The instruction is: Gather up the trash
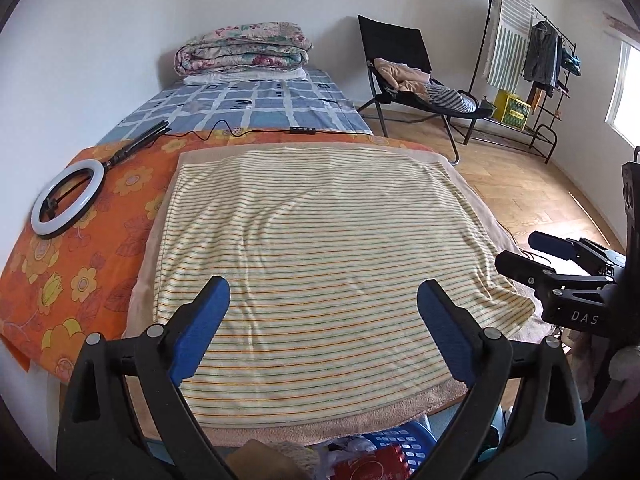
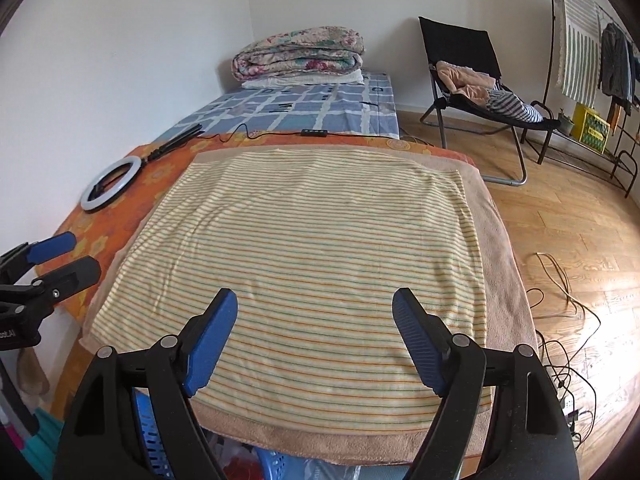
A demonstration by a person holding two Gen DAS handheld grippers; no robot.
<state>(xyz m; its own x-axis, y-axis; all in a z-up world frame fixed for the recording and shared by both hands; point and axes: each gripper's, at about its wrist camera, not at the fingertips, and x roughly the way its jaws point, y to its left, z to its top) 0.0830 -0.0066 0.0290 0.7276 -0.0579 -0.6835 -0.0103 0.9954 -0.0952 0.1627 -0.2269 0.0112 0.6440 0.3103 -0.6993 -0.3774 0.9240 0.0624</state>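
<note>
Soft daylight from right window point(image 1: 624, 92), sharp focus, fisheye-bent edges, dark corners

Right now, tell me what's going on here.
A person holds a gripper in each hand over a striped towel spread on the bed. The left gripper and the right gripper both have their jaws open and hold nothing. No trash lies on the towel. A blue basket with wrappers in it sits below the near edge of the bed. A ring light lies on the orange sheet to the left, untouched.
</note>
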